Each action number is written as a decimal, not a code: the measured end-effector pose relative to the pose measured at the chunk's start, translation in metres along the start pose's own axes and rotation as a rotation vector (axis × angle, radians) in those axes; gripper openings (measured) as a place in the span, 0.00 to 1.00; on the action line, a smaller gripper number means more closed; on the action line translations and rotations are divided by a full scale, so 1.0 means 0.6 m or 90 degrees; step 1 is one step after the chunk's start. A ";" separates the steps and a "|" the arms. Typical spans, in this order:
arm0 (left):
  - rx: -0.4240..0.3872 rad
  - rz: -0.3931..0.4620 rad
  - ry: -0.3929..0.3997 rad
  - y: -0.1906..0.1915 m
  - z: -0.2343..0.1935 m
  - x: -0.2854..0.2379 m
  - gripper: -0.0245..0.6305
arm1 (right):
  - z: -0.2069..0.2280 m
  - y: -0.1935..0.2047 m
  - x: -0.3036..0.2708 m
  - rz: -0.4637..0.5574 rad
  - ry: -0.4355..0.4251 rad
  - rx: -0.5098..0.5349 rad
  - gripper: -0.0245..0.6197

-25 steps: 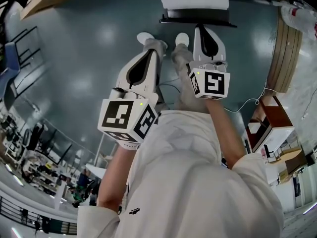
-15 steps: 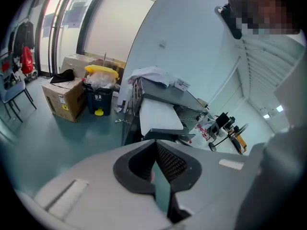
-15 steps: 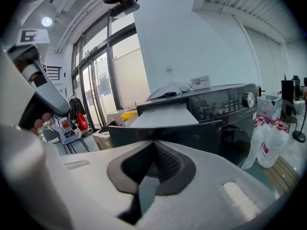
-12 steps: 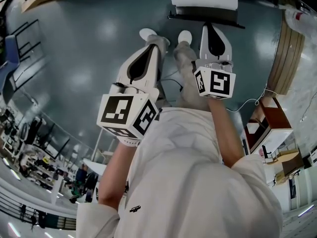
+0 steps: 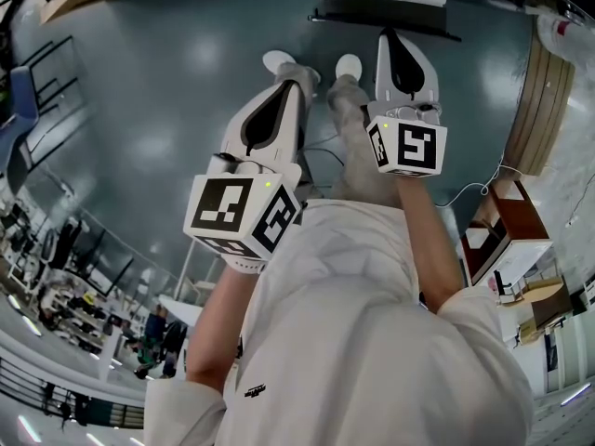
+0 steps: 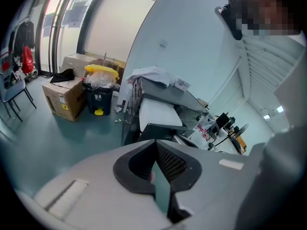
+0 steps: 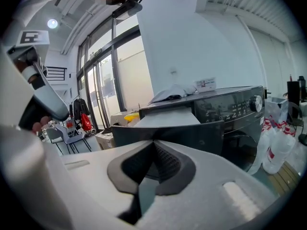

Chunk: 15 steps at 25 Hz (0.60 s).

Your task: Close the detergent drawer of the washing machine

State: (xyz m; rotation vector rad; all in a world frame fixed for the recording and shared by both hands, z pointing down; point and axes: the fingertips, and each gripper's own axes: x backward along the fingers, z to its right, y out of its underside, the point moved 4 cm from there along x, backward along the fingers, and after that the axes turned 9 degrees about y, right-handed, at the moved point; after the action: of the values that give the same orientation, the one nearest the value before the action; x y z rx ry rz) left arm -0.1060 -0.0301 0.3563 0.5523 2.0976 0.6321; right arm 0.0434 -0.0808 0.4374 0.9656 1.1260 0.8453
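Jaws on both grippers are closed tip to tip, nothing held. Right gripper [image 7: 153,147] points at the drawer [image 7: 168,128], which sticks well out of the washer [image 7: 235,110], dark front facing the tips. In the head view the right gripper [image 5: 395,40] sits just below the drawer [image 5: 386,12]; contact can't be confirmed. Left gripper [image 6: 156,147] hangs back, off to the side, idle. Step in hand looks like the approach before pushing. To do it well, set the closed tips flat on the middle of the drawer front and push straight along its slide, level, since an off-centre push could skew it and jam it. Stay clear of the knob [image 7: 258,102]. Around: cloth [image 6: 151,74] on top of the washer, box [image 6: 62,97] and bin [image 6: 100,96] beyond it, bottles [image 7: 276,147] beside it, cable [image 5: 465,193] on the floor. Nothing lies between gripper and drawer.
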 end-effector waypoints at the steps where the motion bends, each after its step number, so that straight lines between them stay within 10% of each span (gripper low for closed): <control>1: 0.000 -0.001 0.001 -0.001 0.000 -0.002 0.06 | 0.001 -0.002 -0.002 0.001 -0.001 0.000 0.04; 15: -0.001 -0.010 0.002 -0.002 -0.001 -0.012 0.06 | 0.010 -0.030 -0.045 0.015 -0.001 -0.009 0.04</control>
State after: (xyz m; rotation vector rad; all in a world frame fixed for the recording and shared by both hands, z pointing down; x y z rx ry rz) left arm -0.1028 -0.0355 0.3602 0.5341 2.1027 0.6267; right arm 0.0444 -0.1132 0.4304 0.9696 1.1075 0.8701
